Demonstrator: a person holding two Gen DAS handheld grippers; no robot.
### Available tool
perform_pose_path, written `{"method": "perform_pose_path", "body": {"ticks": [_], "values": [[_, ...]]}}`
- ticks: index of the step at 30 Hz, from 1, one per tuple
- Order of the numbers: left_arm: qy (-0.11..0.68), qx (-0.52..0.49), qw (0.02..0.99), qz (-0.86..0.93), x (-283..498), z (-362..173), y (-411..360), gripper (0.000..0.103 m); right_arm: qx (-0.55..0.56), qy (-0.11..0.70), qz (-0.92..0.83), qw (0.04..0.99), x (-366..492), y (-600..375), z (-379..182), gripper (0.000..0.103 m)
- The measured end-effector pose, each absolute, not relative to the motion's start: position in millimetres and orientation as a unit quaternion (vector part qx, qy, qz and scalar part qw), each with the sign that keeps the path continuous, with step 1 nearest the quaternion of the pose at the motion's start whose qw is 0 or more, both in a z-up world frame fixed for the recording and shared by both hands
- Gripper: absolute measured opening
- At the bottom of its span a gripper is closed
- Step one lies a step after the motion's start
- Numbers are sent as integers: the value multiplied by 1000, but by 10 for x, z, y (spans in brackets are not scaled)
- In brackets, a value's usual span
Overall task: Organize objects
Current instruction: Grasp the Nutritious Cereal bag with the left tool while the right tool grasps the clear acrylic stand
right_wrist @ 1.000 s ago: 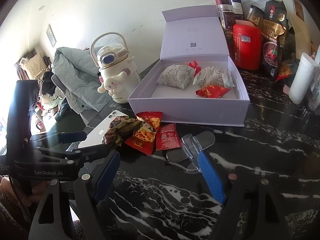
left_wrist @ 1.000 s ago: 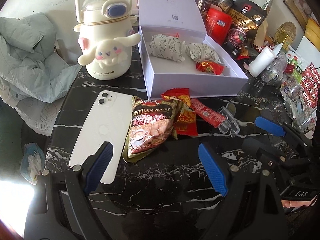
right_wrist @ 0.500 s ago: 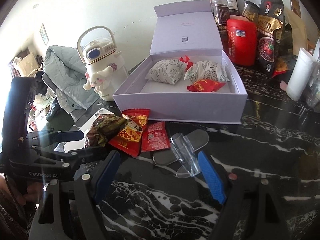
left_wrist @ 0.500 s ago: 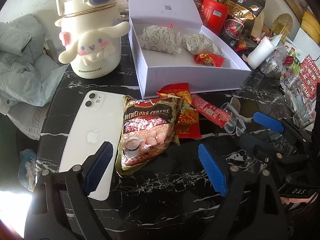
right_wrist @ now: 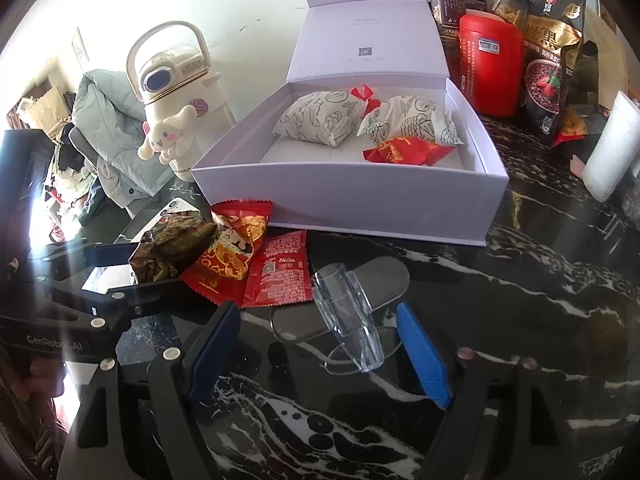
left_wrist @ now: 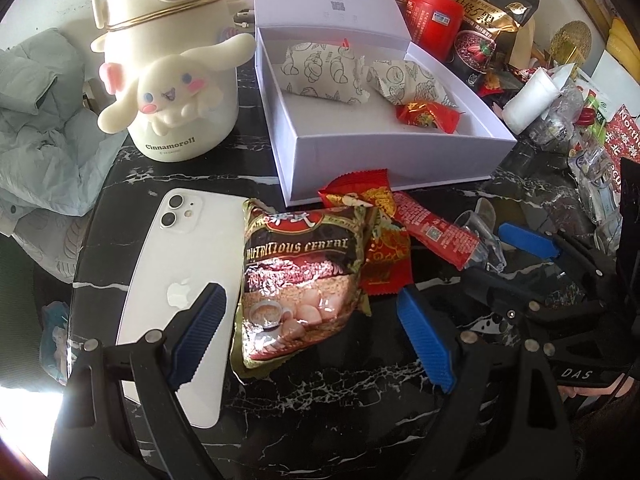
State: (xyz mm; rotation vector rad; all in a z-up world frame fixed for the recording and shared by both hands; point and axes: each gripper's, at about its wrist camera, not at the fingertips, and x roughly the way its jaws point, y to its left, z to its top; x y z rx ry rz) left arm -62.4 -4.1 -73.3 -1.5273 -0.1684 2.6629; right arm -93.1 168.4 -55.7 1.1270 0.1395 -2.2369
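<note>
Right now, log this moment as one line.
left claw open over cereal packet | right claw open near clear clip | box open

A glossy black marble-look tabletop [left_wrist: 320, 408] with white veining is seen. Matt pale card forms the box [left_wrist: 384, 160] at 12 o'clock. The cereal packet [left_wrist: 300, 280] is shiny crinkled foil; the phone [left_wrist: 168, 264] at 9 o'clock is smooth, glossy white. Ribbed blue pads [left_wrist: 424, 344] line the hand-held gripper.

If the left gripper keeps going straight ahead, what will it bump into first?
Probably the cereal packet: it lies between the open fingers of the left gripper, right in its path. The white phone sits just beside the left finger, so depth makes this uncertain.
</note>
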Motion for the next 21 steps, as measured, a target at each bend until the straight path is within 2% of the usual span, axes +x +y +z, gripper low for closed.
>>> {"method": "perform_pose_path", "body": {"ticks": [21], "values": [[-52,-484,23,873,-707,-763,-144,86,431,80,-840,321,-937,1589,-644,85]]}}
